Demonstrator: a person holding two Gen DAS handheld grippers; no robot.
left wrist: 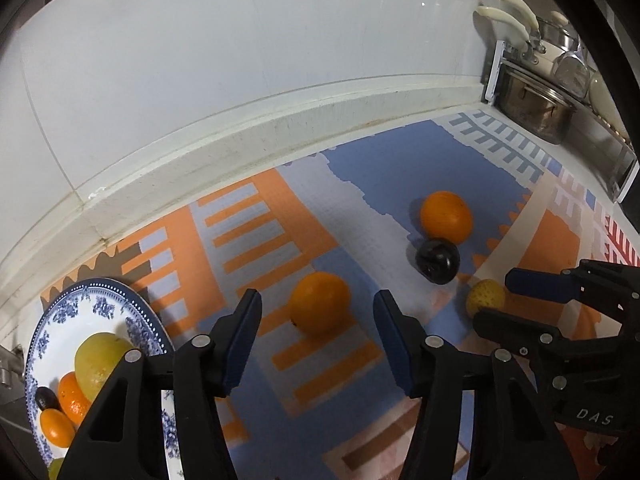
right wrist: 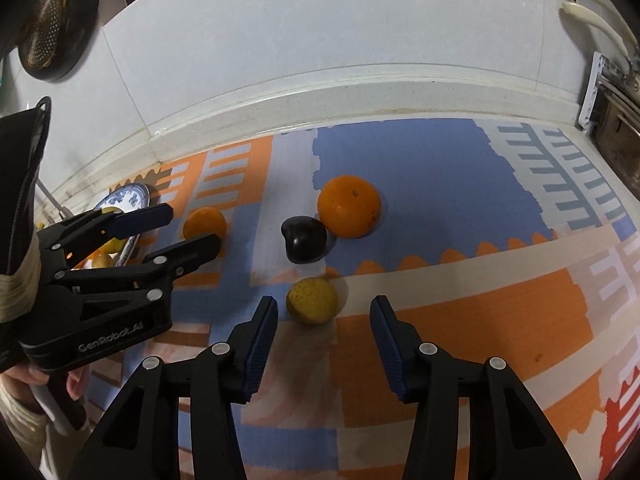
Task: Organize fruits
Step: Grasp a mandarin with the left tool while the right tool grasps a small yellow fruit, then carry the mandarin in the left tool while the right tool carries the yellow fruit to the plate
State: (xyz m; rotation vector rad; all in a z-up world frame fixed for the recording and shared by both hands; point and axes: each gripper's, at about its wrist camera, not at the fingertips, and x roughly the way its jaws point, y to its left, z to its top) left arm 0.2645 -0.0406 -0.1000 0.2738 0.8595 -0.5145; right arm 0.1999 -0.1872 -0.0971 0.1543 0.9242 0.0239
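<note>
**Both jaws open over the loose fruit: sorting partly done**

Jaws of the left gripper [left wrist: 316,344] stand wide apart and hold nothing; the nearer round orange [left wrist: 320,303] lies on the patterned orange-and-blue mat [left wrist: 256,216] ahead of them, in line with the gap but not yet between the pads. Jaws of the right gripper [right wrist: 323,336] are likewise spread and empty, with the small speckled yellow fruit [right wrist: 313,300] lying just beyond the fingertips, centred on the opening.

Done so far, judging by the layout: the blue-and-white patterned china plate [left wrist: 96,300], at the left end of the desk, already carries a yellow-green pear-like fruit [left wrist: 98,360], two small orange fruits [left wrist: 70,398], one dark fruit [left wrist: 45,398] and a greenish fruit partly hidden at the lower edge.

Left to do: four fruits lie loose on the mat. These are the nearer orange, the speckled yellow fruit, a dark purple plum [right wrist: 303,239] and a larger orange [right wrist: 349,206] touching the plum on its far side. The plum and larger orange sit well apart from the plate.

Judgement: roughly half the fruit appears gathered, assuming the plate is the intended destination; each gripper seems lined up for a separate pick, neither pick yet begun
</note>
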